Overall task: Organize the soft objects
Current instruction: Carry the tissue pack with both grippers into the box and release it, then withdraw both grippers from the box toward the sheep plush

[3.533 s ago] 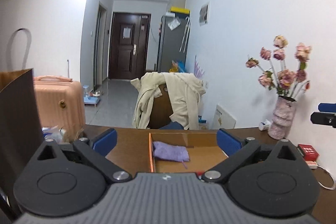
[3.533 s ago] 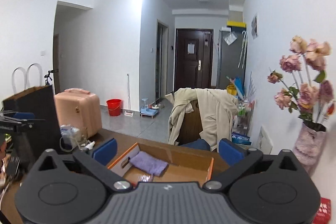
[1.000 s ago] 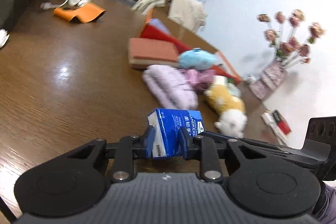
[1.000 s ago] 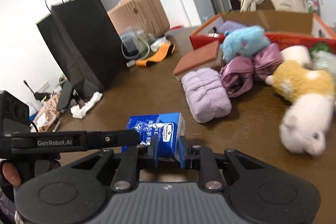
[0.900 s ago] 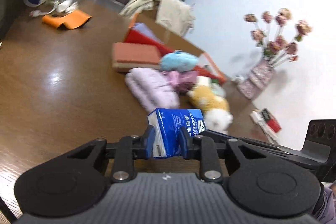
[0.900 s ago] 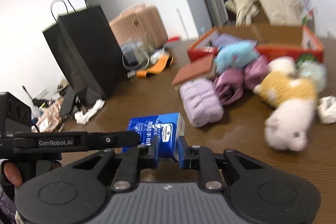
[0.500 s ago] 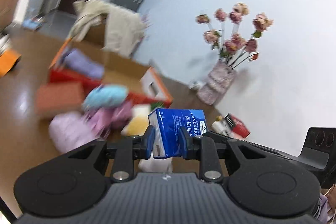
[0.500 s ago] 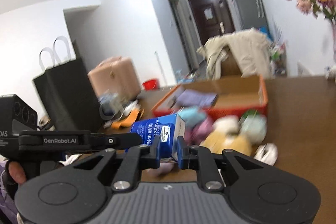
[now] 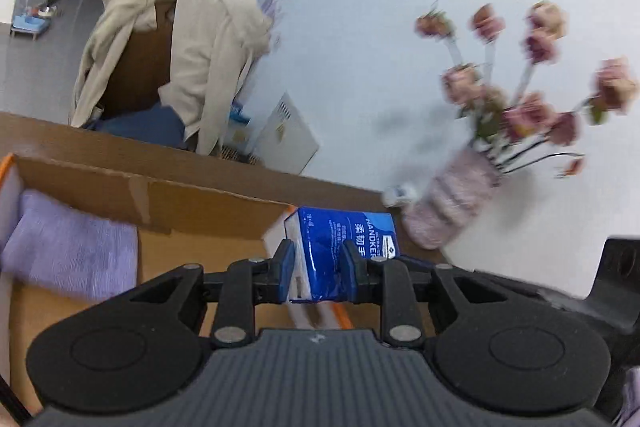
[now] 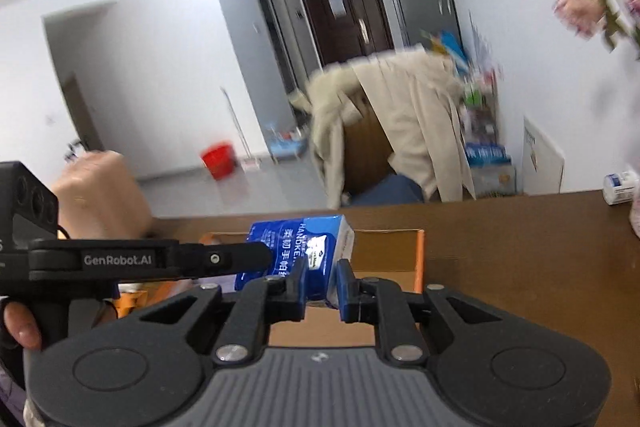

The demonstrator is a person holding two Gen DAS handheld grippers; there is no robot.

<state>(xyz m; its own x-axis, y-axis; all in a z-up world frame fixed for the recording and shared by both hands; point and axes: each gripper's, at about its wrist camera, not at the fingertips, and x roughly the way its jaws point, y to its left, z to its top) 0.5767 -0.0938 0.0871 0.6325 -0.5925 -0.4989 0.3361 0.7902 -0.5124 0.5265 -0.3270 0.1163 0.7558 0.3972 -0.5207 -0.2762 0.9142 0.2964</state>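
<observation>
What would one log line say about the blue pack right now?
left gripper: shut on pack | right gripper: shut on pack | pack: held over box | in box: purple cloth

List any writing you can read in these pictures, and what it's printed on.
"GenRobot.AI": side of the left gripper, seen in the right camera.
"HANDKER", cut off by the fingers: blue tissue pack.
Chinese characters and small print on the pack: too blurred.
White bottle label: too small.
</observation>
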